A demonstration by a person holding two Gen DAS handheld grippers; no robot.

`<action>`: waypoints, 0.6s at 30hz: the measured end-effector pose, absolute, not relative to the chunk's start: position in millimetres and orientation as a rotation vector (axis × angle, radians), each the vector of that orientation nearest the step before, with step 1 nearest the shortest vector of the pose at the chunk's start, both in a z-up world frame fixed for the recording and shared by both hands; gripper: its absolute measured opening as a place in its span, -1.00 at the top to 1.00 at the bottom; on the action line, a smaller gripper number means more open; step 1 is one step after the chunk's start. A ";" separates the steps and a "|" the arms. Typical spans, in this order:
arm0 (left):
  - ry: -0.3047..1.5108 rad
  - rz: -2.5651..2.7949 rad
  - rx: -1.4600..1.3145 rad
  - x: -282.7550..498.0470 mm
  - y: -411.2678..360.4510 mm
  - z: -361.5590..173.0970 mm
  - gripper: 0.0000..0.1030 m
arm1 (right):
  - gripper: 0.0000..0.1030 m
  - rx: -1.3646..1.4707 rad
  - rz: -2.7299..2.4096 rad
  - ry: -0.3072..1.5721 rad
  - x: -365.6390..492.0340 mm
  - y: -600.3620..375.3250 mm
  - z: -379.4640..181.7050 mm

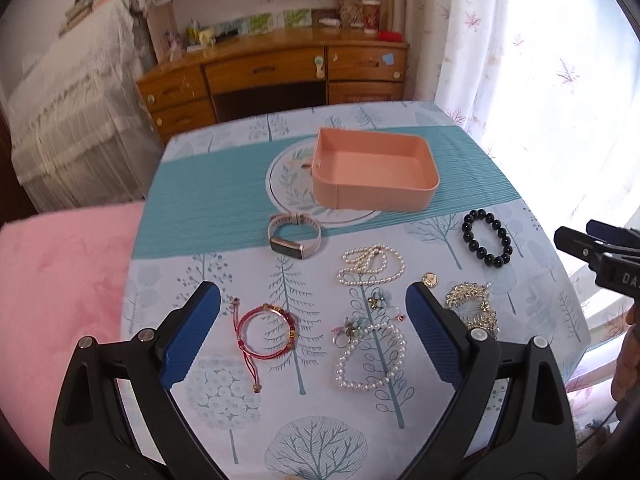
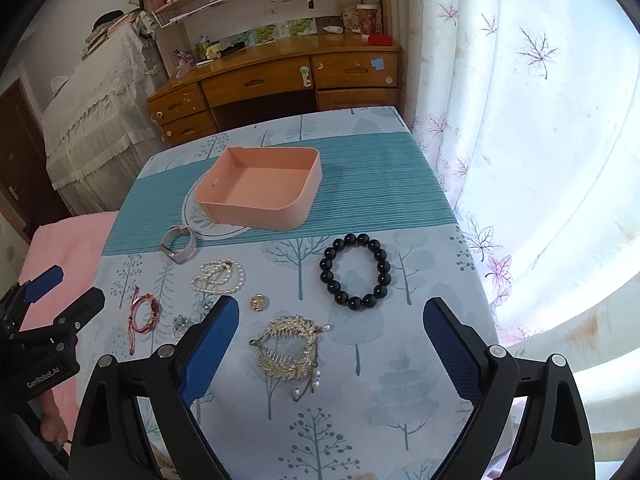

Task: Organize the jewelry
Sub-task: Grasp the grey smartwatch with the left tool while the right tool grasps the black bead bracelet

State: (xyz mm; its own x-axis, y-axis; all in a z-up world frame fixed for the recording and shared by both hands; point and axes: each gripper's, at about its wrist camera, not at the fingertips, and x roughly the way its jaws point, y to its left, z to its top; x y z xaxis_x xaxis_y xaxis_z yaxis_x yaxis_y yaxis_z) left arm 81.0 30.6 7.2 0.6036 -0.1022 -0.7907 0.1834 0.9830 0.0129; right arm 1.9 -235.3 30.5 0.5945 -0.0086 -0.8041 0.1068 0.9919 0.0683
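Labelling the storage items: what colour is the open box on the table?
Plain salmon pink box, inside and out; clearest in the left wrist view.

Beside the gold hair clip (image 2: pixel 289 343), we cannot read the small gold disc (image 2: pixel 258 302), and our right tool's finger (image 2: pixel 208 350) hides the flower trinket (image 2: pixel 182 322).

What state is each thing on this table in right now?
Pink plastic box: open, empty.
Pale-strapped watch: strap fastened.
Black bead bracelet: flat, untouched.
Gold leaf hair clip: lying loose.
Left gripper: jaws open, empty.
Right gripper: jaws open, empty.
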 end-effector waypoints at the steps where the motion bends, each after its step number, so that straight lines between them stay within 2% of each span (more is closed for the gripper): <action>1: 0.927 -0.178 0.076 88.5 36.3 2.0 -0.81 | -0.64 0.117 -0.078 0.937 7.2 -240.9 27.2; 8: 0.995 -0.206 0.129 134.9 56.6 -40.6 -0.81 | -0.44 0.190 -0.127 1.056 59.1 -287.3 -24.8; 12: 1.091 -0.202 0.056 171.1 75.0 -63.8 -0.80 | -0.19 0.239 -0.131 1.136 90.0 -308.3 -66.6; 18: 1.131 -0.163 -0.015 208.8 85.3 -72.7 -0.79 | -0.16 0.242 -0.147 1.169 122.0 -322.5 -106.6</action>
State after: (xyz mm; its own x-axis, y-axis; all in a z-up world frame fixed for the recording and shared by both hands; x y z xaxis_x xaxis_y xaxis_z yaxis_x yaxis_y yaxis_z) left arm 208.8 85.3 -72.7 0.4154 -0.1374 -0.8992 0.1225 0.9880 -0.0943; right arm 122.0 -322.5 -106.6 0.3856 0.0112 -0.9226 0.2397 0.9644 0.1119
